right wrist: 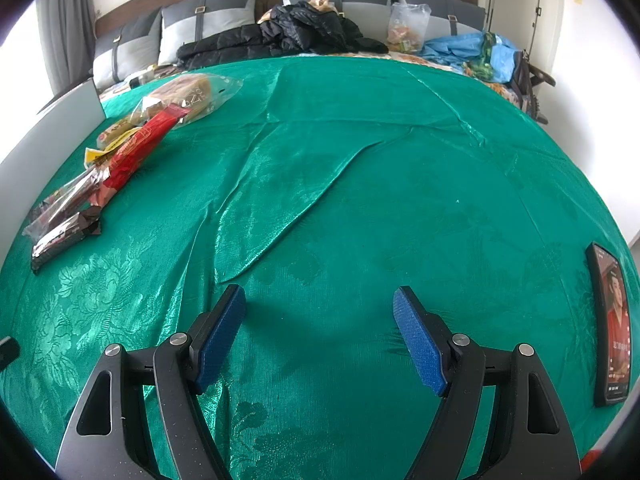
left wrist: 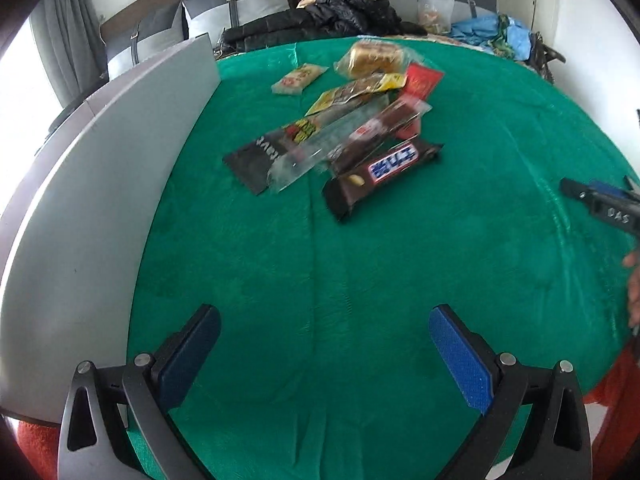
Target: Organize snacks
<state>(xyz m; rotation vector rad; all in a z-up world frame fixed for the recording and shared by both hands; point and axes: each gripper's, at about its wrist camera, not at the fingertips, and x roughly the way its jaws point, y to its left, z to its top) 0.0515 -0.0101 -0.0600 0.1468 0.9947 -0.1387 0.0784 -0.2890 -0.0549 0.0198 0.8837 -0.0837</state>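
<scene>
Left tool [left wrist: 324, 320] empty, fingers spread wide, right tool [right wrist: 320, 300] likewise

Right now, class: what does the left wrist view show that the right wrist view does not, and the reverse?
Only the left wrist view shows the Snickers label, the small pale snack packet set apart from the pile, and the open left gripper.

Only the right wrist view shows the phone lying on the cloth, and the open right gripper's own blue pads.

Both show the green cloth, the snack pile, the bread bag, the grey board and the black jacket behind.
</scene>
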